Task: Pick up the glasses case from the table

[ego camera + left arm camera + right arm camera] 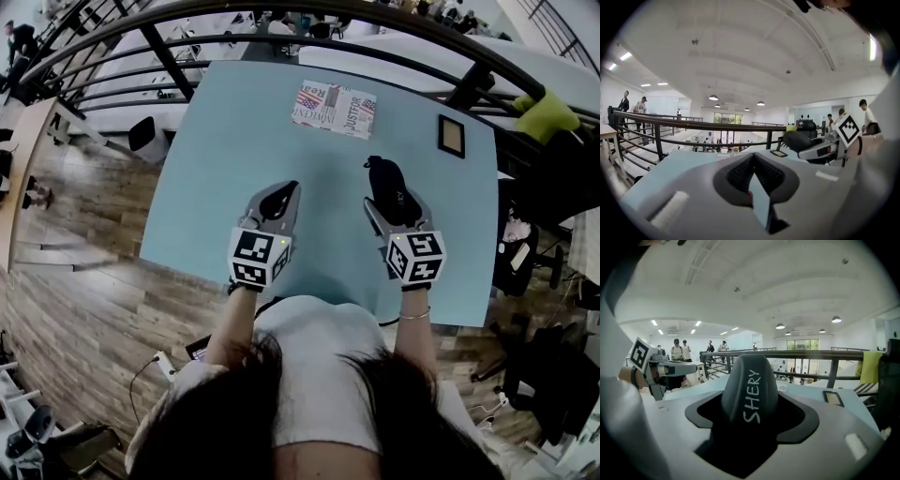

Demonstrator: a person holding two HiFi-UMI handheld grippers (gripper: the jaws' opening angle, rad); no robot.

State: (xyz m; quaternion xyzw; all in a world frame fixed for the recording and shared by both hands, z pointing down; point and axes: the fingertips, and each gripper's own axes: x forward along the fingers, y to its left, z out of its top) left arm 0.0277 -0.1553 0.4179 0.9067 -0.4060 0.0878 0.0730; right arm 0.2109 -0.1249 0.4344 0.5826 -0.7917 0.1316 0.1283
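Note:
The black glasses case (382, 178), printed "SHERY" (751, 392), is clamped between the jaws of my right gripper (394, 208), its far end sticking out past the fingertips. It appears held just above the light blue table (234, 159). The left gripper view shows the case (797, 139) from the side, off to the right. My left gripper (284, 192) hovers over the table's near left part, about a hand's width left of the case. Its jaws are shut with nothing between them (752, 159).
A printed magazine (335, 109) lies at the table's far middle. A small dark-framed picture (451, 136) sits at the far right. A black railing (281, 42) runs behind the table, with a yellow-green cloth (544, 117) on it at right. The table's near edge is close to the person.

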